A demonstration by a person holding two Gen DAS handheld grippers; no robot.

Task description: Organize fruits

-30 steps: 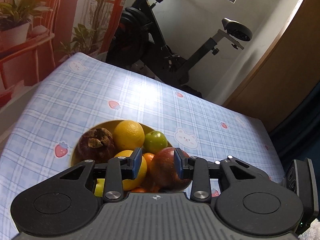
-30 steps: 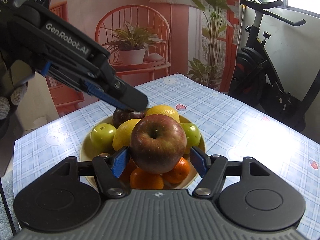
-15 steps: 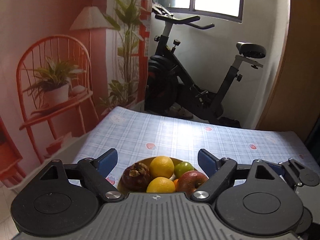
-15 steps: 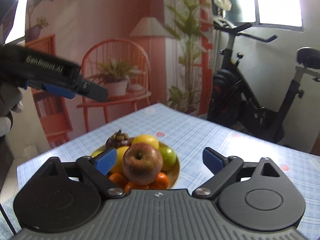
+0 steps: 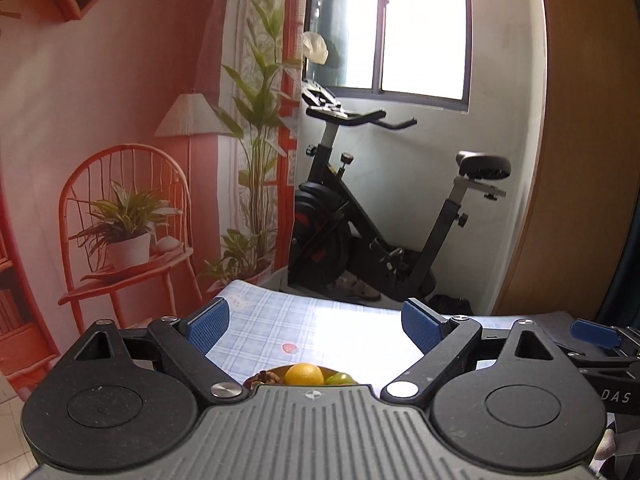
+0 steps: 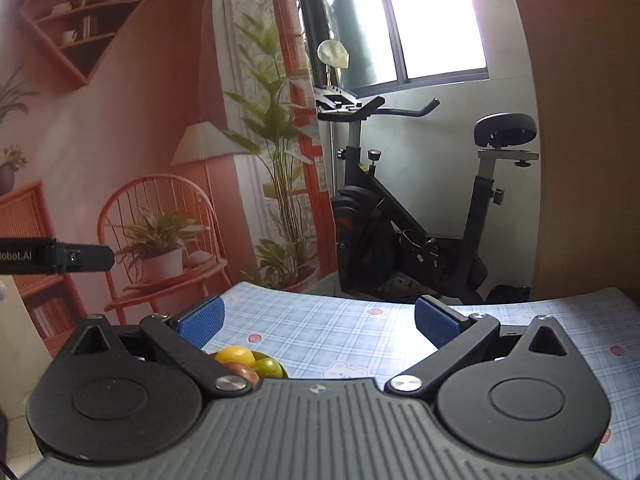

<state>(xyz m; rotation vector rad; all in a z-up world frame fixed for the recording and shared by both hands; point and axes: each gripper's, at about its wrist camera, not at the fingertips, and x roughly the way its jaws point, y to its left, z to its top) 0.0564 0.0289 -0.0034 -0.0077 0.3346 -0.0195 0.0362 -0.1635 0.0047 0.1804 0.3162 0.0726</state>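
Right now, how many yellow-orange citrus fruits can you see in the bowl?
1: an orange at the bowl's far side, beside a green fruit. The grippers' bodies hide the rest.

This is a room in a home. An exercise bike (image 6: 404, 216) stands under a window (image 6: 436, 20) beyond the far edge of a table (image 6: 320, 328) spread with a checked cloth of bears and strawberries. A backdrop (image 6: 140, 140) printed with a chair, lamp and plants covers the left wall.
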